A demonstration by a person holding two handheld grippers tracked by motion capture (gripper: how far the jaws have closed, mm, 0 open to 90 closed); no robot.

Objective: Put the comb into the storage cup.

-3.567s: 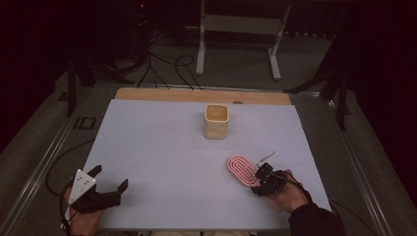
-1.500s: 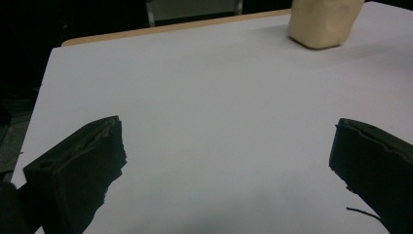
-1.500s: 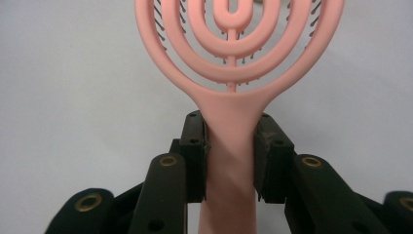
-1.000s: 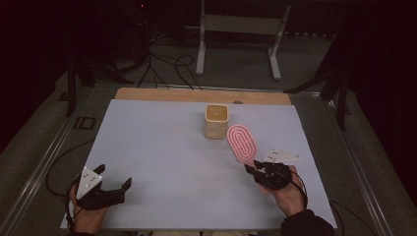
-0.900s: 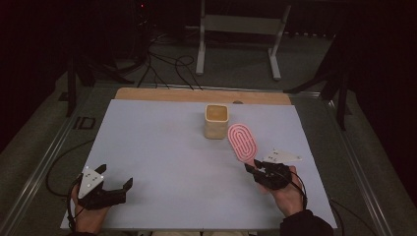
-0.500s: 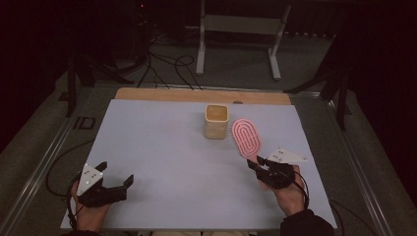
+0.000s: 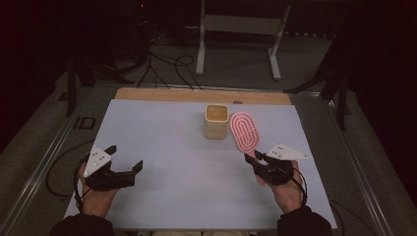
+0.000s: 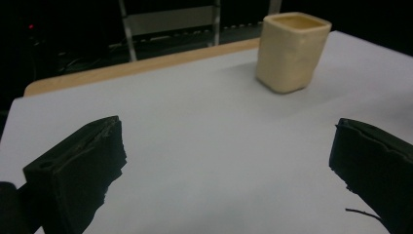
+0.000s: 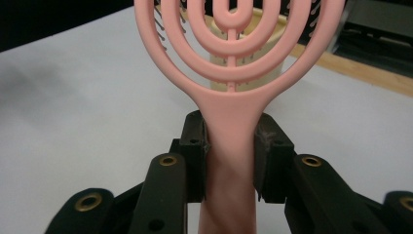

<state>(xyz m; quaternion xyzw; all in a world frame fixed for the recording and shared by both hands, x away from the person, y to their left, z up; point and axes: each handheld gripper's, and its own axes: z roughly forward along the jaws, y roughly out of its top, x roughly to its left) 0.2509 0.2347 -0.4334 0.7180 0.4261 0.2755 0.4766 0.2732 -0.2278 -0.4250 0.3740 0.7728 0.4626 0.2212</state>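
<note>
A pink vented hairbrush is held up off the table, its oval head tilted toward the cream square cup. My right gripper is shut on the brush's handle, to the right of the cup and nearer the front. Behind the brush head the cup shows in part. At the front left my left gripper rests open on the white tabletop, with nothing between its jaws.
A wooden strip runs along the table's far edge. Beyond it stand a metal frame and cables on the floor. A metal rail borders the table's left side.
My right gripper has lifted the brush from the table and carried it back and up toward the cup, tipping the head upright. The left gripper has barely shifted.
</note>
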